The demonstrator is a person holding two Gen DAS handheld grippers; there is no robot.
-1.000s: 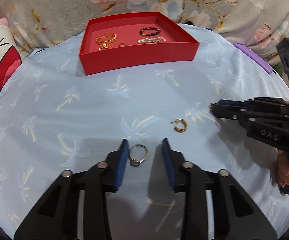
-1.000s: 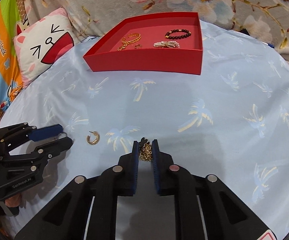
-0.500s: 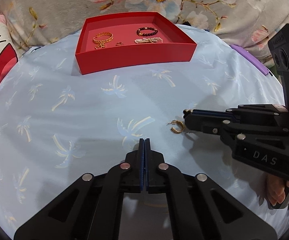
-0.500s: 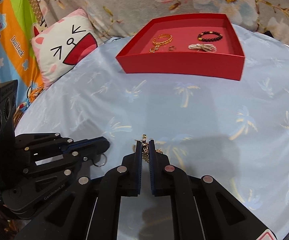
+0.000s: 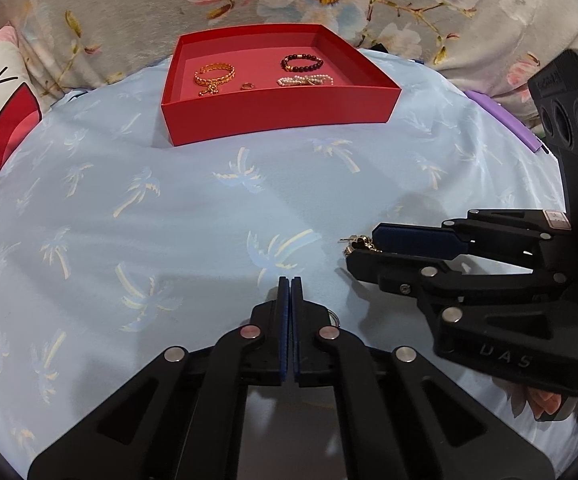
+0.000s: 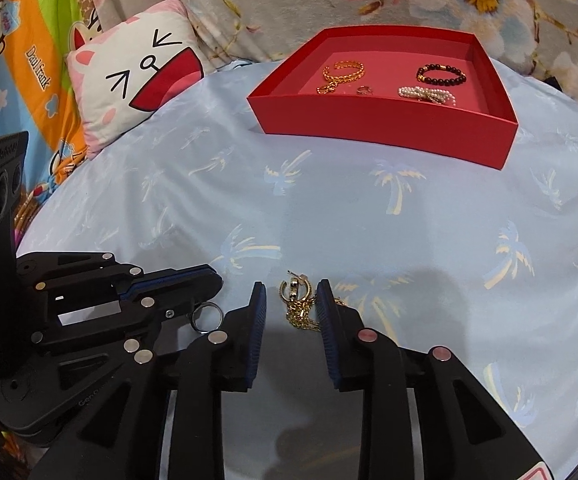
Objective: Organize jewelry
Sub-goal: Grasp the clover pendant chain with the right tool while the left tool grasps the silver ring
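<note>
Since 1 second ago, the left gripper (image 5: 290, 280) has closed on the silver ring (image 6: 205, 317), which had lain loose between its parted jaws, and the right gripper (image 6: 289, 298) has shifted across the cloth to the gold hoop earring (image 6: 297, 286). Left gripper state: pads pressed together, with the ring pinched at the tips and hanging below them in the right wrist view; in the left wrist view only a sliver of the ring shows at 3 o'clock of the jaws. Right gripper state: jaws opening, pads clear of the jewelry. Between them on the palm-print blue cloth (image 6: 369, 220) lie the earring and a gold chain (image 6: 303, 316), the chain at 6 o'clock of the earring and touching it. At 12 o'clock in both views stands the red tray (image 5: 281, 114), holding 4 items: a gold bracelet (image 5: 214, 74), a small ring (image 5: 247, 86), a dark bead bracelet (image 5: 301, 63) and a pearl bracelet (image 5: 305, 79). A cat-face pillow (image 6: 137, 76) lies at 10 o'clock in the right wrist view.
</note>
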